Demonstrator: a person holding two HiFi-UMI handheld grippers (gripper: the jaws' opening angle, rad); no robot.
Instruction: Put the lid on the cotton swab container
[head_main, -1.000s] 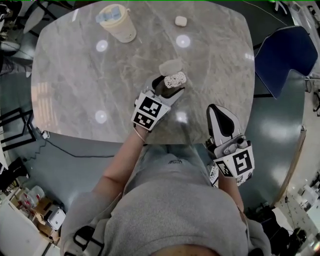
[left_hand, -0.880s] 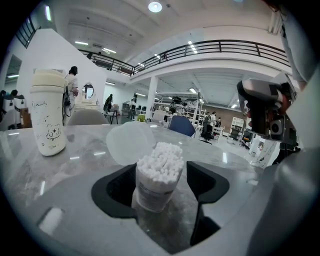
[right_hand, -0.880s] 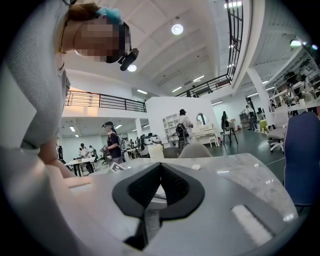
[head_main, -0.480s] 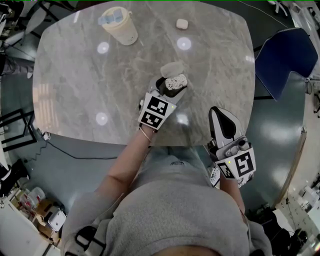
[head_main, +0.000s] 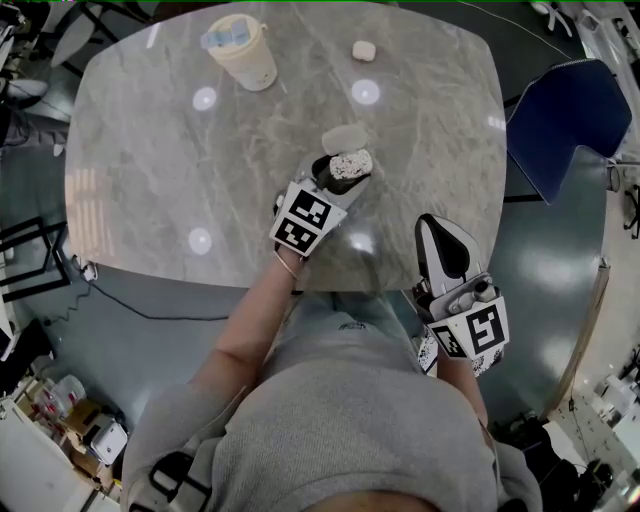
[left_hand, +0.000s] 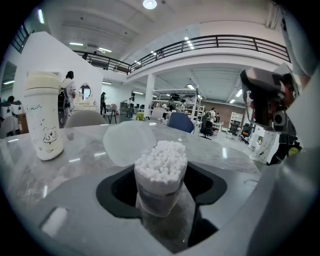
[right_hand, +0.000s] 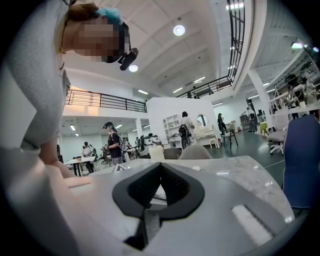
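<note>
Left gripper (head_main: 336, 172) jaws have just been drawn closer around the clear plastic cotton swab container (left_hand: 160, 175), not yet clamped; the translucent round lid (left_hand: 127, 142) is left unfitted behind.

A grey marble-patterned tabletop with rounded corners (head_main: 150, 150) stands on a glossy grey-green floor (head_main: 120, 350) and mirrors round ceiling lights. A dark blue chair (head_main: 560, 120) sits just off its right edge. All around is a high white hall with a dark-railed mezzanine balcony (left_hand: 215, 42) and a white column (left_hand: 149, 95).
</note>
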